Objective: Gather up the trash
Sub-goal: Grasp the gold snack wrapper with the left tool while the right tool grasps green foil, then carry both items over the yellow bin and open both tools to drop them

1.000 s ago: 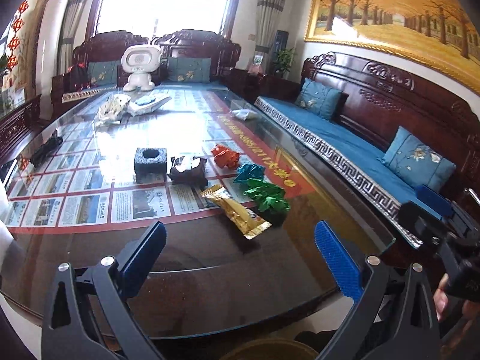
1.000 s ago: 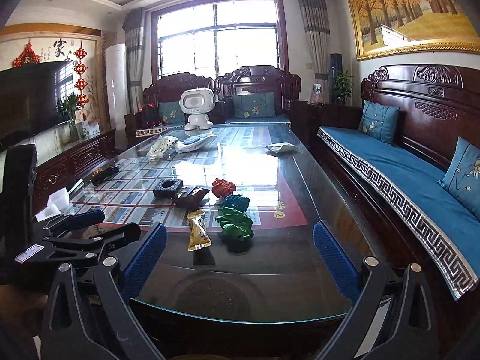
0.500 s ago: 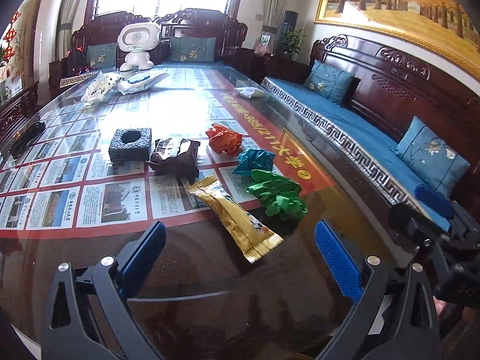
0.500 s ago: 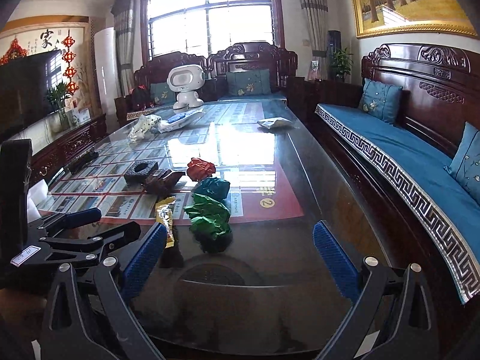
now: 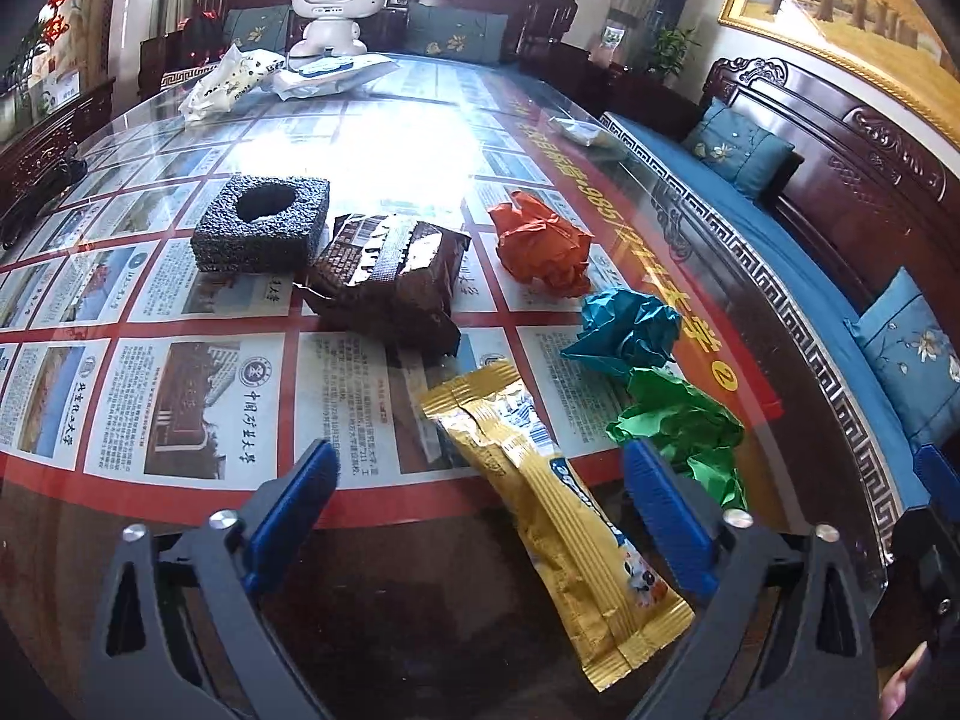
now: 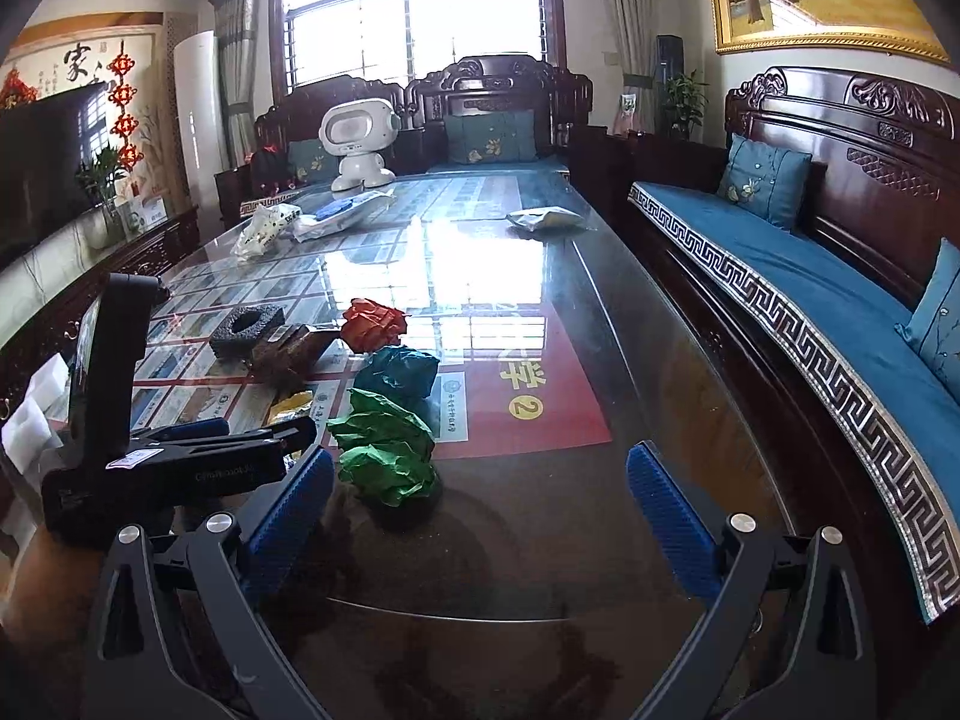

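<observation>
Trash lies on the glass table [image 5: 150, 570]: a gold snack wrapper [image 5: 540, 510], a green paper ball [image 5: 678, 426], a teal one [image 5: 630, 330], an orange one [image 5: 540, 246] and a brown foil packet [image 5: 396, 276]. My left gripper [image 5: 480, 468] hangs low over the gold wrapper. Its jaws are closing, with the wrapper between the blue pads and not pressed. My right gripper [image 6: 480, 468] stands open over bare glass, the green ball [image 6: 384, 450] just ahead to its left. In the right wrist view the left gripper [image 6: 240, 438] covers most of the gold wrapper [image 6: 291, 405].
A black foam block [image 5: 261, 222] with a hole sits left of the brown packet. A white toy robot [image 5: 336, 0] and white bags [image 5: 234, 81] stand at the far end, a pale packet [image 6: 546, 219] far right. A blue-cushioned wooden sofa [image 6: 780, 276] runs along the right side.
Both grippers have moved forward and down toward the trash. The gold wrapper now lies between the left fingers, which stand slightly closer together. The right gripper has neared the green ball.
</observation>
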`<state>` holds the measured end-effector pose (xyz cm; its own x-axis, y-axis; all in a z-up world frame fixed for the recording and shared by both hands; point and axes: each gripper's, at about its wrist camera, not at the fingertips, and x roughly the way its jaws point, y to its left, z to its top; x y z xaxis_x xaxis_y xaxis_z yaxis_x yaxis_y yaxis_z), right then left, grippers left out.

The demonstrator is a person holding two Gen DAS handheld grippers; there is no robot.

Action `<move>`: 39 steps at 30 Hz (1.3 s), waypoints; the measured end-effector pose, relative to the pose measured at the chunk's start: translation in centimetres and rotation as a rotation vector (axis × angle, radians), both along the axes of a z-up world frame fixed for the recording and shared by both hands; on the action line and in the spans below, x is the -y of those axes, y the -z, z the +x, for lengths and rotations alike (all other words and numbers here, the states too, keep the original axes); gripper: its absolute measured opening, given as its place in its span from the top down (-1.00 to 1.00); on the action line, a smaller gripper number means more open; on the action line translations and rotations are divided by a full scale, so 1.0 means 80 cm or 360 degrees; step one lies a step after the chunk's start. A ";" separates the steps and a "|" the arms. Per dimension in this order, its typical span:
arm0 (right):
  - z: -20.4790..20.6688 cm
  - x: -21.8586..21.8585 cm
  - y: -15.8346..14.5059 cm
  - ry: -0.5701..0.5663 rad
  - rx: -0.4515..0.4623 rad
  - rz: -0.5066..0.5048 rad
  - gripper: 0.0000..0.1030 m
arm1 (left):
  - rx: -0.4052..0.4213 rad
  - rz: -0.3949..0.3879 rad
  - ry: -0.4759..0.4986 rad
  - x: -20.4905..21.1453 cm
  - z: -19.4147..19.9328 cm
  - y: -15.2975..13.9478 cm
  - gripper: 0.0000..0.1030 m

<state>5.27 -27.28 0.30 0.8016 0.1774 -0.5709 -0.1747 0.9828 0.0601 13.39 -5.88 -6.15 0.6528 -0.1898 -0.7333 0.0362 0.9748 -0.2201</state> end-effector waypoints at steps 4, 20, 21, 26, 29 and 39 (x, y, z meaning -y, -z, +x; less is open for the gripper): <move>0.015 -0.014 0.004 -0.0065 -0.0039 -0.0024 -0.84 | -0.0010 -0.0026 0.0044 -0.004 0.004 0.001 0.35; 0.110 -0.085 0.050 -0.0163 -0.0390 -0.0209 -0.64 | -0.0022 -0.0131 0.0055 -0.037 -0.015 -0.006 0.50; 0.114 -0.087 0.055 -0.0176 -0.0423 -0.0209 -0.31 | -0.0015 -0.0132 0.0056 -0.039 -0.017 -0.009 0.50; 0.117 -0.084 0.068 -0.0157 -0.0480 -0.0163 0.03 | 0.0005 -0.0135 0.0063 -0.045 -0.020 -0.016 0.50; 0.111 -0.081 0.065 -0.0163 -0.0464 -0.0131 0.18 | 0.0015 -0.0143 0.0072 -0.046 -0.023 -0.018 0.50; 0.025 -0.062 0.019 -0.0180 -0.0256 0.0053 0.22 | 0.0080 -0.0150 0.0150 -0.049 -0.069 -0.038 0.50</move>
